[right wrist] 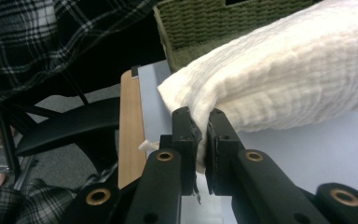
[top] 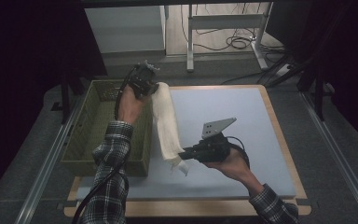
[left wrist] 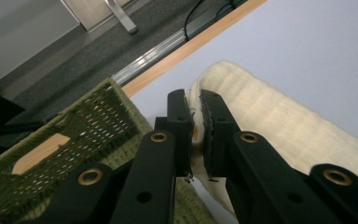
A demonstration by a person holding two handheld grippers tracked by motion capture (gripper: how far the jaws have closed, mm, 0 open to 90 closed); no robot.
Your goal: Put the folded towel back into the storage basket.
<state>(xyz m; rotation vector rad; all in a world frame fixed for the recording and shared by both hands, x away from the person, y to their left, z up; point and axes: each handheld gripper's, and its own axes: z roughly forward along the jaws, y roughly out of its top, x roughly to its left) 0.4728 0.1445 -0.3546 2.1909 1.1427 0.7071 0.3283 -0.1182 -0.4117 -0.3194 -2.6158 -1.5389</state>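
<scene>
My left tongs (top: pixel 150 87) and right tongs (top: pixel 185 155) both pinch white towel (top: pixel 164 122). Thin grip; towel could slip, miss green basket (top: pixel 81 135).

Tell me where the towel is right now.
In the high view the folded towel hangs left of centre over the mat, beside the basket, pinched at each end by the left gripper and right gripper.
</scene>
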